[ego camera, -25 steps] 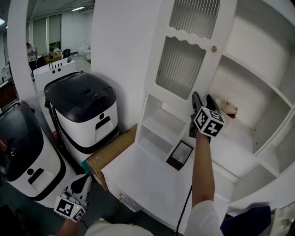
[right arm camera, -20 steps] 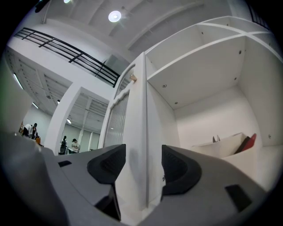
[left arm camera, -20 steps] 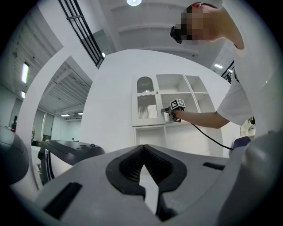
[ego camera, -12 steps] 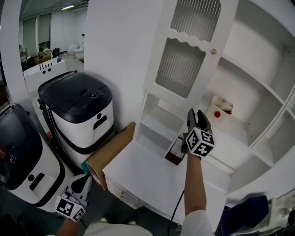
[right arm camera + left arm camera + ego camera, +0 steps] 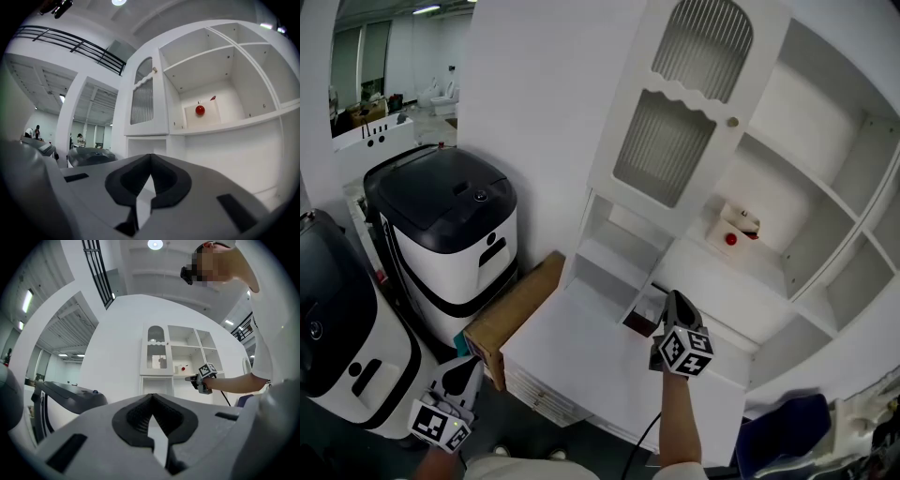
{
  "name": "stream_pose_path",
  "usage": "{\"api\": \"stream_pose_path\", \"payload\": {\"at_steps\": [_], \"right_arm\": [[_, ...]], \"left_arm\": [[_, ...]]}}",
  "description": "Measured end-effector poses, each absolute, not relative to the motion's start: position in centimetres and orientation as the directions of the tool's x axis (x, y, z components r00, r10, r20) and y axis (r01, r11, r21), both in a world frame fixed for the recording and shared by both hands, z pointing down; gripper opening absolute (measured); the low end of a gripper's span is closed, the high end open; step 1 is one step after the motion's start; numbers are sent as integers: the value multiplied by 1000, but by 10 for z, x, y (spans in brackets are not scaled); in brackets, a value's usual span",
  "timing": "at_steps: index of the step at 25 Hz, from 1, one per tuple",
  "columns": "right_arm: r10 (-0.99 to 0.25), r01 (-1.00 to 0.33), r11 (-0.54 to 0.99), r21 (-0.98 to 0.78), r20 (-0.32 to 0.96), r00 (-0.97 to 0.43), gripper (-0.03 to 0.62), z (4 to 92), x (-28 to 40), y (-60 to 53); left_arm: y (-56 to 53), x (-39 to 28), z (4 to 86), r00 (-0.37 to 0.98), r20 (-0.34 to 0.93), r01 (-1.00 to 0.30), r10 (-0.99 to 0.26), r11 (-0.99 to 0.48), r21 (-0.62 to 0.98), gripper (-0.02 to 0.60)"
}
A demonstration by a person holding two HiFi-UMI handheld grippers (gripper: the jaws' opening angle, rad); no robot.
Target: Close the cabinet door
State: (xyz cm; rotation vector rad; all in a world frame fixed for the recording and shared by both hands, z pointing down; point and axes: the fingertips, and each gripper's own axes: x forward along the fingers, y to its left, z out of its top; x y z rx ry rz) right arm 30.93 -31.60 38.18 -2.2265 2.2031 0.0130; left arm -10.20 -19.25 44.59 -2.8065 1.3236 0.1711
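— Where does the door sit?
— The white cabinet door with two ribbed-glass panels [image 5: 675, 122] covers the upper left bay of the white shelf cabinet [image 5: 797, 94]. Its small round knob [image 5: 732, 122] is at the door's right edge. In the left gripper view the door looks flush with the cabinet front (whether a crack remains, I cannot tell).
— And the tools?
— The right tool [image 5: 674, 307] hovers below the door and a little to its right, well apart from it, over the white tabletop [image 5: 572, 366]. Its jaws have just been closing and are now pressed together with nothing between them. The left tool [image 5: 471, 367] is low at the near left, just beside a brown cardboard box [image 5: 511, 314], its jaws likewise pressed together and empty.
— What else is around?
— A small white thing with a round red top [image 5: 730, 238] stands on the open shelf right of the door. A dark flat framed thing [image 5: 637, 323] lies on the tabletop just beside the right tool. Two black-topped white machines [image 5: 455, 220] stand at the left.
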Motion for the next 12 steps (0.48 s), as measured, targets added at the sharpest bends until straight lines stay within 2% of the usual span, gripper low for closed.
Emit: {"api": "stream_pose_path", "payload": {"at_steps": [12], "right_arm": [[-983,-998,21,57,-181,-31,-3,318,292,-200]], "left_arm": [[-206,-110,445,618,-124,-780,-776,-625,27,6]]}}
